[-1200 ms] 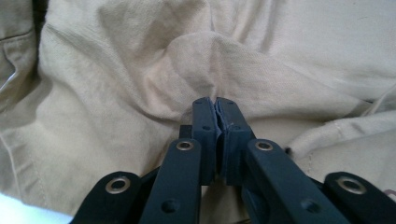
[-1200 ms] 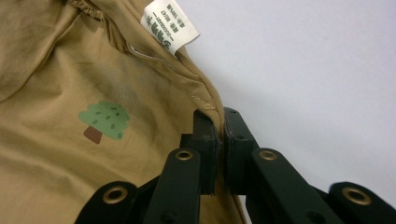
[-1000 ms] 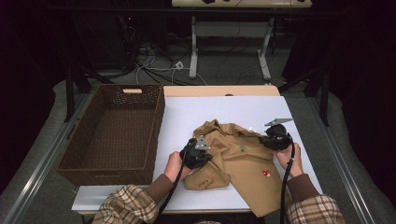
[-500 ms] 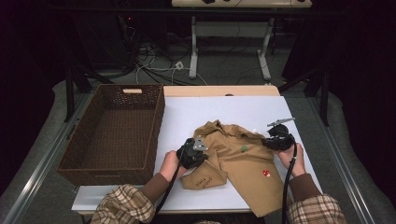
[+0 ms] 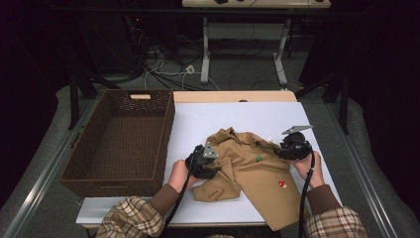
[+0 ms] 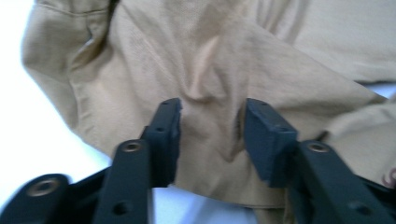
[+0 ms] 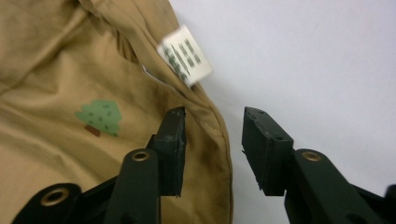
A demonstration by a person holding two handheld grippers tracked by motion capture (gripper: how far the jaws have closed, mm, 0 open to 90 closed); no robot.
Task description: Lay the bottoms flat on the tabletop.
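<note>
Slippage risk: both the left gripper (image 6: pixel 212 135) and right gripper (image 7: pixel 212 140) have just been opening, jaws half apart with the tan shirt (image 5: pixel 250 168) released between them, so its fold may spring loose on the desk (image 5: pixel 208 121).

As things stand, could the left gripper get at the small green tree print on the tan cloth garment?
Probably yes. The left gripper, jaws just opened, sits on the tan cloth garment, and flat fabric alone lies between it and the green tree print; the right gripper is nearer.
</note>
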